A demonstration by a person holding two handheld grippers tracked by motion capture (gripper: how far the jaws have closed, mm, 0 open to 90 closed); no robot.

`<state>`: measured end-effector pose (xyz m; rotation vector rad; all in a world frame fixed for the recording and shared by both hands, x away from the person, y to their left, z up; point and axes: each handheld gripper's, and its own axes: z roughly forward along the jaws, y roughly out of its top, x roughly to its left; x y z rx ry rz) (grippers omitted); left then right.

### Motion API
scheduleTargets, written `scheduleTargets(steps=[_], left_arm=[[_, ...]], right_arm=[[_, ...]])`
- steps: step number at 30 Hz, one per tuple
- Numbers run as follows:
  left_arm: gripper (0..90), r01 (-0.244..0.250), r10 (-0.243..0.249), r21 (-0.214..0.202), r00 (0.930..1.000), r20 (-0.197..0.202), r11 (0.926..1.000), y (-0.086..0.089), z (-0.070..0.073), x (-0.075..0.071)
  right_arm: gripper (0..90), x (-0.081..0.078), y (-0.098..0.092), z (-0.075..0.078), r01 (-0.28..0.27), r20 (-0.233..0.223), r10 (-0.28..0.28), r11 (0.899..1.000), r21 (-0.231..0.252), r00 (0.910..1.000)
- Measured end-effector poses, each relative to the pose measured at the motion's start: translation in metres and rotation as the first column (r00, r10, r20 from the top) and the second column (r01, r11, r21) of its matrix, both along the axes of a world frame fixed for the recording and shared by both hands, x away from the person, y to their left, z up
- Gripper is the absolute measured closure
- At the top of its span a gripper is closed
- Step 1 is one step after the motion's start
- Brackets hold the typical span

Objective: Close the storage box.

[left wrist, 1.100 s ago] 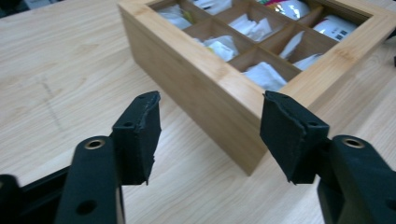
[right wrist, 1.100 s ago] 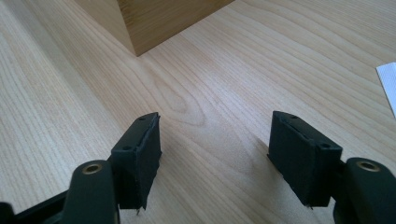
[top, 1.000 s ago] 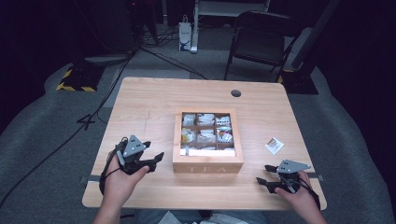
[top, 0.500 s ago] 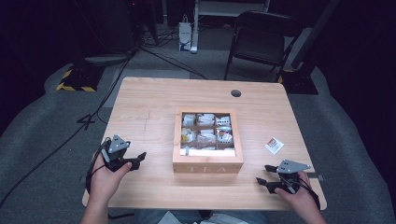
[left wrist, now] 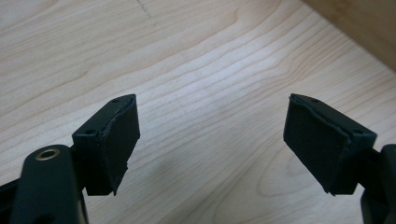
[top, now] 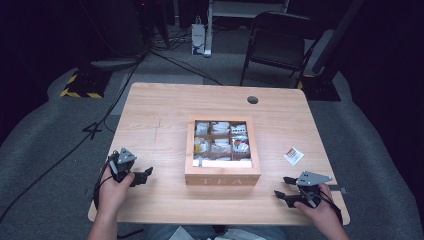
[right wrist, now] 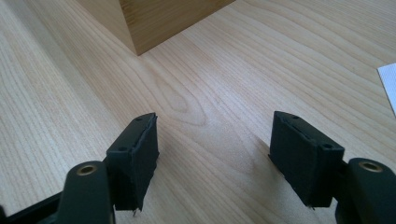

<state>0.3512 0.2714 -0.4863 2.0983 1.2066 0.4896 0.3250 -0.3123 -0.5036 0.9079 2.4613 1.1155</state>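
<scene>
On the counter (top: 160, 115) | tea box (top: 222, 172) sits centred, lid off | left gripper (top: 142, 176) fingers just spreading, empty | right gripper (top: 285, 187) released, empty | packet (top: 293, 156) lies loose, likely not yet boxed

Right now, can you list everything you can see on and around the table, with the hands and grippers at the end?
Light wooden table: one, centre.
Wooden tea box with compartments: one, mid-table, holding pale packets.
White tea packet: one, on the table right of the box.
Dark round hole: one, far table edge.
Black folding chair: one, behind the table.
White paper bag: one, on the floor beyond.
Left gripper: black, open, near left.
Right gripper: black, open, near right.
</scene>
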Motion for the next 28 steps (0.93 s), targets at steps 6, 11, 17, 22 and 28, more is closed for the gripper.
scheduleTargets(steps=[6, 11, 17, 22, 28], left_arm=[[17.8, -0.026, 0.027, 0.029, 0.9991, -0.033, 0.9992, 0.003, -0.012, 0.006], [14.9, -0.037, 0.036, -0.007, 0.9990, -0.026, 0.9993, 0.007, -0.018, 0.008], [0.0, -0.159, 0.159, 0.005, 0.9856, -0.056, 0.9872, 0.005, -0.020, 0.013], [0.0, -0.164, 0.164, 0.005, 0.9847, -0.058, 0.9864, 0.005, -0.020, 0.013], [0.0, -0.163, 0.163, 0.005, 0.9850, -0.057, 0.9867, 0.006, -0.020, 0.014]], right_arm=[[32.8, 0.000, 0.000, 0.000, 0.000, 0.000, 0.000, 1.000, 0.000, 1.0000], [32.7, 0.000, 0.000, 0.000, 0.000, 0.001, 0.000, 1.000, -0.001, 1.0000], [32.7, 0.000, 0.000, 0.000, 0.000, 0.000, 0.000, 1.000, 0.001, 1.0000], [32.7, 0.000, 0.000, 0.000, 0.000, 0.001, 0.000, 1.000, -0.001, 1.0000], [32.6, 0.000, 0.000, 0.000, 0.000, 0.001, 0.000, 1.000, 0.000, 1.0000]])
